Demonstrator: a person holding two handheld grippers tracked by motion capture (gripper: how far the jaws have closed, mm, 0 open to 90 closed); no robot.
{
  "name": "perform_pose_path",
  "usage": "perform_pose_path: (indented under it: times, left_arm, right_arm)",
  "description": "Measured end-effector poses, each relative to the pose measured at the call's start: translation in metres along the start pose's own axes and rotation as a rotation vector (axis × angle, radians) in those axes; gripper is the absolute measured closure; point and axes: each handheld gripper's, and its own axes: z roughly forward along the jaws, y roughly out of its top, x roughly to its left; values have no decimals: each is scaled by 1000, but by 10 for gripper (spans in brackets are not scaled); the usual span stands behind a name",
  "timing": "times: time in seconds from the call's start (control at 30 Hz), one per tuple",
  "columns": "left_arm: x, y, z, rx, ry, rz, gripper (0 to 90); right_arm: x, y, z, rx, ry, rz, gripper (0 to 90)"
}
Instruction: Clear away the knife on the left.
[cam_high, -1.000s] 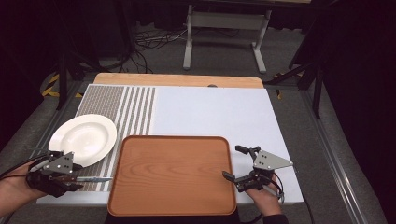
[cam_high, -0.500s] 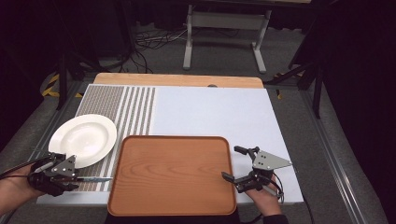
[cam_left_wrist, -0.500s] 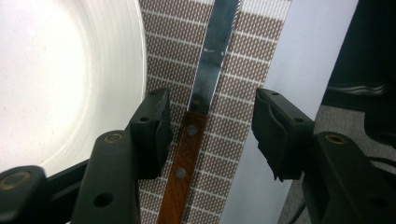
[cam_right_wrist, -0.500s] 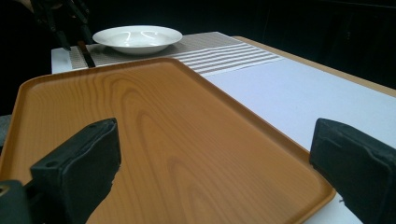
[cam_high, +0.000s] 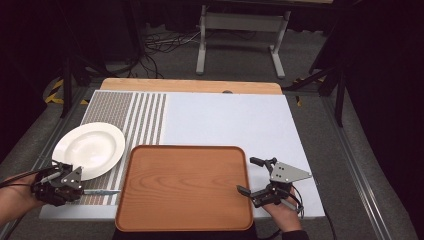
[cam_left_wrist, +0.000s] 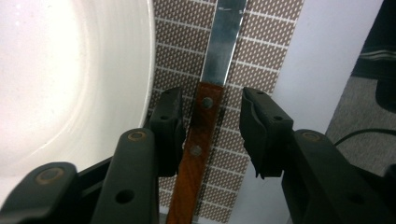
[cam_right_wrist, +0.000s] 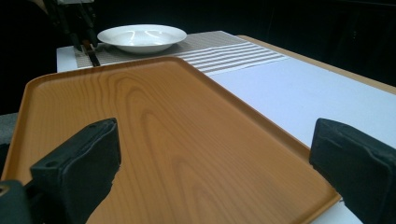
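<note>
Wooden and empty, the tray (cam_high: 184, 187) sits at the near middle of the counter (cam_high: 235, 120) in the high view, on a white cloth with a striped band (cam_high: 145, 117) at its left. A white plate (cam_high: 90, 149) lies on that band, just left of the tray's far corner. The left gripper (cam_high: 82, 187) rests at the near left corner, held by a hand (cam_high: 12, 197), with a knife (cam_high: 102, 192) lying on the stripes in front of it, blade pointing toward the tray. The right gripper (cam_high: 251, 177) sits at the tray's right edge, jaws spread wide, one over the tray's rim.

In the left gripper view, the left gripper (cam_left_wrist: 210, 123) stands open around the knife's (cam_left_wrist: 205, 116) brown riveted handle: the left jaw is touching or almost touching it, the right jaw is clear of it. The plate's (cam_left_wrist: 70, 79) rim lies just left.

In the right gripper view, the right gripper (cam_right_wrist: 212, 149) is wide open over the tray (cam_right_wrist: 163, 140). Beyond are the plate (cam_right_wrist: 142, 37) and the left gripper (cam_right_wrist: 79, 28).
</note>
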Motion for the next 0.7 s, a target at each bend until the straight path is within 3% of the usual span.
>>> perform_pose_path:
  times: [0.17, 0.37, 0.7]
  left_arm:
    - [4, 3, 2, 51, -6, 52, 664]
    - [7, 6, 5, 107, -11, 82, 704]
    - [8, 11, 10, 148, -33, 161, 764]
  right_arm:
    - [0, 0, 0, 0, 6, 0, 28]
    - [1, -1, -2, -2, 5, 3, 28]
    - [2, -3, -7, -16, -1, 16, 28]
